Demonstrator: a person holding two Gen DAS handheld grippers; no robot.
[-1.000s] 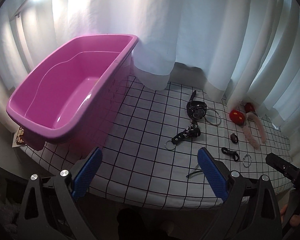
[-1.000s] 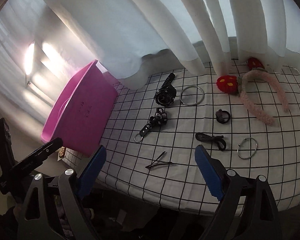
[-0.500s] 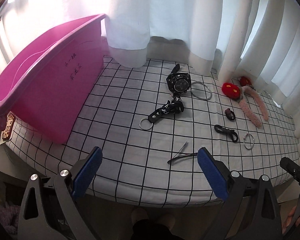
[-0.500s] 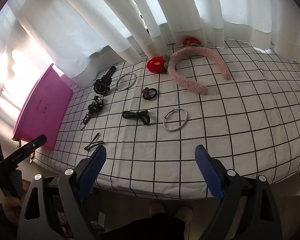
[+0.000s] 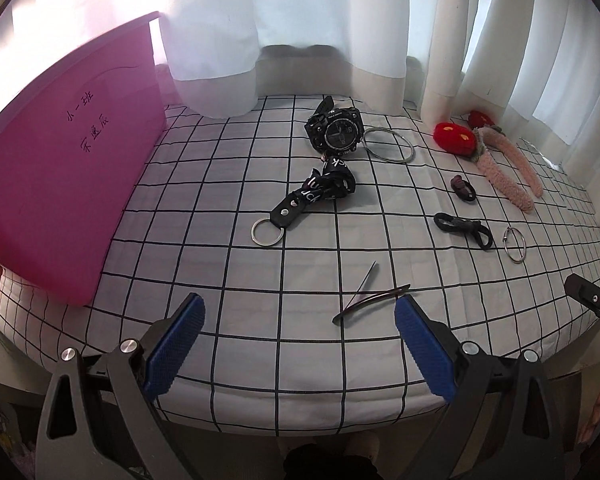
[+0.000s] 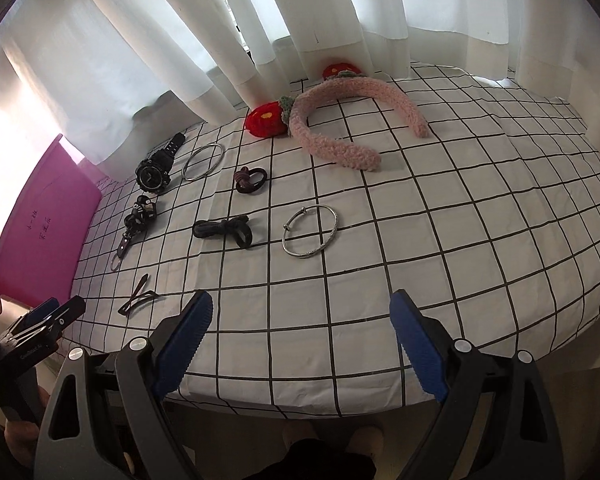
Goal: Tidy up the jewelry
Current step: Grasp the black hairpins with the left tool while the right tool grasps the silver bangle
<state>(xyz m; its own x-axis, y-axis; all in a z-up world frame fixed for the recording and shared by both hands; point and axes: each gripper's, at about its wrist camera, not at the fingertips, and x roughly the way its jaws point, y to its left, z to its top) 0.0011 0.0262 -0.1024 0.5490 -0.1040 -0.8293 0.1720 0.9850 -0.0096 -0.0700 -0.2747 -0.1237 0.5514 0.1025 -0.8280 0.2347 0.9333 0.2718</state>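
Note:
Jewelry lies spread over a checked white cloth (image 5: 220, 240). A black watch (image 5: 334, 133), a large silver hoop (image 5: 389, 144), a black key strap with a ring (image 5: 316, 196), a dark hair clip (image 5: 370, 294), two dark hair ties (image 6: 224, 229) and a silver bangle (image 6: 311, 237) show in both views. A pink fuzzy headband (image 6: 348, 120) with red strawberries lies at the back. My left gripper (image 5: 296, 344) hangs open over the front edge, near the clip. My right gripper (image 6: 300, 340) is open, short of the bangle.
A pink plastic tub (image 5: 60, 168) with handwriting on its side stands at the left end of the table. White curtains (image 5: 300, 20) hang along the back edge. The person's feet (image 6: 332, 438) show below the table's front edge.
Both grippers swung to the right and dropped lower toward the table; the tub slid to the left of each view and the jewelry came closer. Both stayed open.

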